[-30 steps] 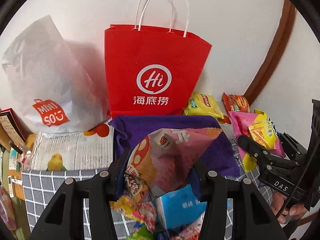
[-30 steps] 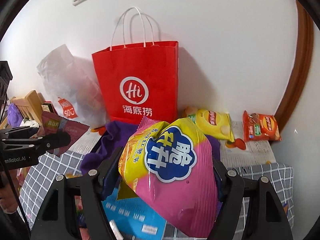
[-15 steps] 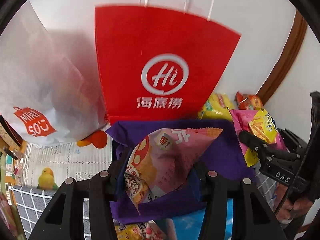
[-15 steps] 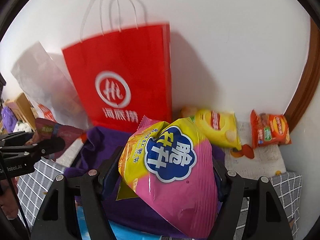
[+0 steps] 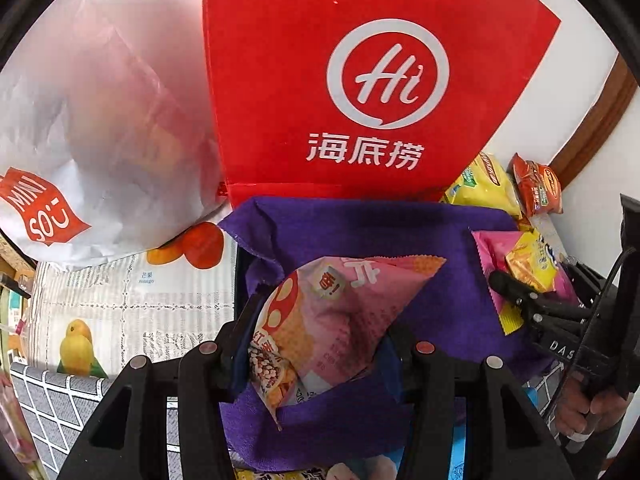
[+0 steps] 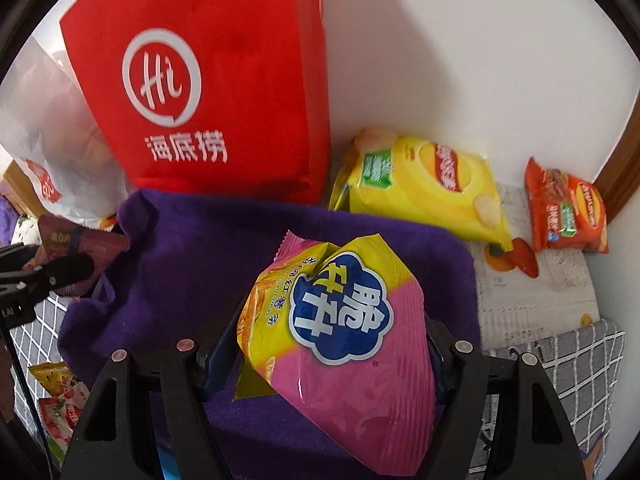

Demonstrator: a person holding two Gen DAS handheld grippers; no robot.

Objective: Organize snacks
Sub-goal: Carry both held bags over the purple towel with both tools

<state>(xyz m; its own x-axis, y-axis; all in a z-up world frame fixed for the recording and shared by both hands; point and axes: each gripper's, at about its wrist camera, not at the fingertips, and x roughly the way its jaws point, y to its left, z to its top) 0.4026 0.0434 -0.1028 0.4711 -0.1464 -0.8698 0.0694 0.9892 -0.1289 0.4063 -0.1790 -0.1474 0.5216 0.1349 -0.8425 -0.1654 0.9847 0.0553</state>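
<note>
Both grippers lowered toward purple cloth (image 5: pixel 440 240) since a second ago. Left gripper (image 5: pixel 316 344) clamped on pink packet (image 5: pixel 340 320), right gripper (image 6: pixel 332 344) on yellow-pink bag (image 6: pixel 340 340). Set-down judged near

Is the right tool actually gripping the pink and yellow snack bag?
Touching. In the right wrist view, the right tool has both fingers pressed against the sides of the pink and yellow snack bag.

We see a pink pouch (image 5: pixel 340 312) tilted over purple cloth (image 5: pixel 360 232), a pink-and-yellow bag (image 6: pixel 340 320) likewise; a yellow bag (image 6: pixel 420 188) and an orange packet (image 6: pixel 568 208) lie by the wall.
</note>
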